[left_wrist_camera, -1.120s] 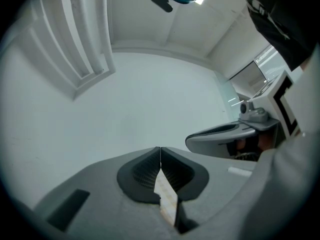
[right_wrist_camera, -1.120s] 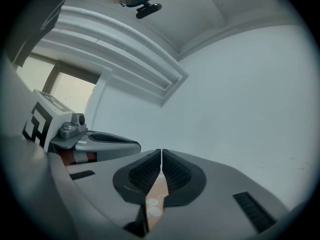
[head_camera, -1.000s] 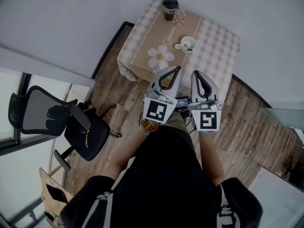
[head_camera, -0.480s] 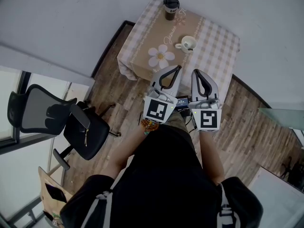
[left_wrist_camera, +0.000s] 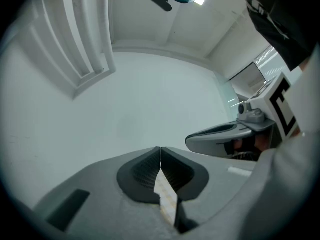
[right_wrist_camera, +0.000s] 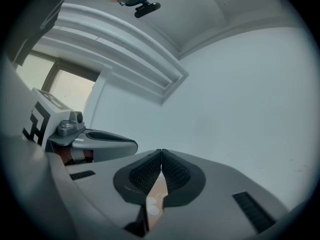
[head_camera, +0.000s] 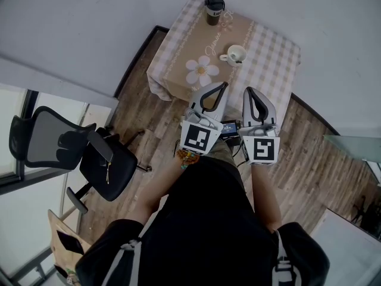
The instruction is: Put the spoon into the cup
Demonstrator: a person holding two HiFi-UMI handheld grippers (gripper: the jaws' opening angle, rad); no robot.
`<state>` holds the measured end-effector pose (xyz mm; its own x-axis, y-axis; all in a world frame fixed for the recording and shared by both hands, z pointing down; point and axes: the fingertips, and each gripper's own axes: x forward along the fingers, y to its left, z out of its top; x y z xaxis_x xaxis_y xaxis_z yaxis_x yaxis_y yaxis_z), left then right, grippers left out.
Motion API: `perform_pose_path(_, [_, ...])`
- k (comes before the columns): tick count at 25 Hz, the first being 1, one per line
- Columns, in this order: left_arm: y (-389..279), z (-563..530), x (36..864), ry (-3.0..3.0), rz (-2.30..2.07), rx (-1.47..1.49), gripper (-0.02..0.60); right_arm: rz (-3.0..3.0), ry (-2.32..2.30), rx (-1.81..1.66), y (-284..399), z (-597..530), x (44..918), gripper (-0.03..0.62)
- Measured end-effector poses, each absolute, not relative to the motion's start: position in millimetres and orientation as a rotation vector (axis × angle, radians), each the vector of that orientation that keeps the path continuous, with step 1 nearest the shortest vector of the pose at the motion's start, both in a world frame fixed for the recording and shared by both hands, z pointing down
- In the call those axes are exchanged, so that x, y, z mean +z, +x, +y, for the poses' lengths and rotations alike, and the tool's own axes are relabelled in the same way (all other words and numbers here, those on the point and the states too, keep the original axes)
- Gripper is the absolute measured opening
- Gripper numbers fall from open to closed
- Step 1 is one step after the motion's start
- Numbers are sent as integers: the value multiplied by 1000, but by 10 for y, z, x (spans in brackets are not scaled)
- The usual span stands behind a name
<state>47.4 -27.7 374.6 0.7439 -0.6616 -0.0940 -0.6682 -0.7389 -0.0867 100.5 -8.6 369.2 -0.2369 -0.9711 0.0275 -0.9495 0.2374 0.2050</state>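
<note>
white cup (head_camera: 236, 55) on the tabletop (head_camera: 271, 64), both claws closed short of it

the cup stands near the middle of the checked tabletop, its handle toward a flower print (head_camera: 201, 70). something small shows inside it, too tiny to say whether it is the spoon. a dark lidded mug (head_camera: 214, 9) stands at the far edge. the left claw (head_camera: 221, 88) and right claw (head_camera: 249, 92) hang side by side before the person's body, by the tabletop's near edge, each with jaws pressed together on nothing. a black chair (head_camera: 89, 154) stands off to the left.

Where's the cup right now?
In the head view, the white cup sits on the checked table, just right of the flower mat and nearer the person than the dark tumbler.
</note>
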Motion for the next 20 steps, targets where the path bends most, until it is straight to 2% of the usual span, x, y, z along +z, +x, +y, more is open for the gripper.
perform_pose_path(20, [432, -454, 3820, -2831, 1106, 73, 17, -2302, 1836, -192, 1142, -273, 3815, 8])
